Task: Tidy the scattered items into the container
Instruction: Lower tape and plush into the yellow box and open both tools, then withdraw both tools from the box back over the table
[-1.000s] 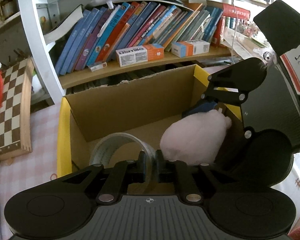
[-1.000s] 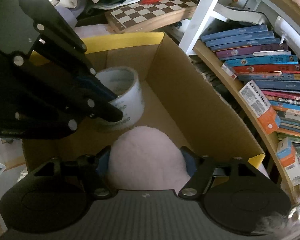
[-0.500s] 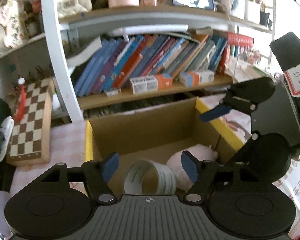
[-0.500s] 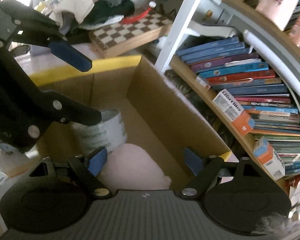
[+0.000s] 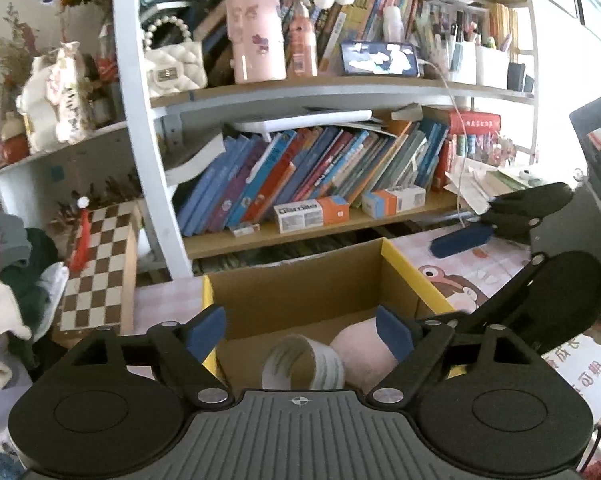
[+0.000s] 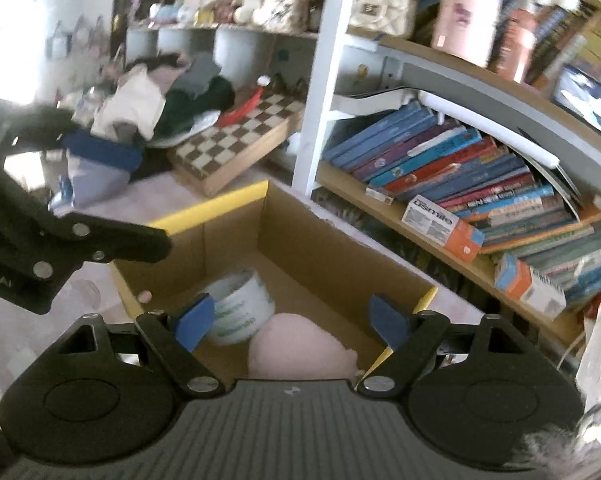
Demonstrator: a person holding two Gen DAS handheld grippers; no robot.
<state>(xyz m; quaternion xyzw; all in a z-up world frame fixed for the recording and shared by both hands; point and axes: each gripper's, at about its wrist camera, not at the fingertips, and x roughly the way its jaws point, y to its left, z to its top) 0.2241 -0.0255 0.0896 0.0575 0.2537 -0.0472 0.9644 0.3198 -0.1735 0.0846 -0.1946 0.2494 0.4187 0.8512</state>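
An open cardboard box [image 5: 300,292] with yellow rim flaps stands on the table below me. Inside lie a roll of clear tape [image 5: 302,366] and a pink plush toy [image 5: 360,354]. The box [image 6: 332,248], the tape [image 6: 240,308] and the plush [image 6: 296,354] also show in the right wrist view. My left gripper [image 5: 300,330] is open and empty, above the box's near side. My right gripper [image 6: 290,320] is open and empty, above the box. Each gripper appears at the edge of the other's view.
A white bookshelf [image 5: 316,176] with slanted books and small cartons stands right behind the box. A folded chessboard [image 5: 96,264] and a pile of clothes [image 5: 4,288] lie to the left. A patterned cloth [image 5: 472,268] covers the table to the right.
My left gripper let go of the tape and my right gripper let go of the plush; both opened and rose up and away from the box.
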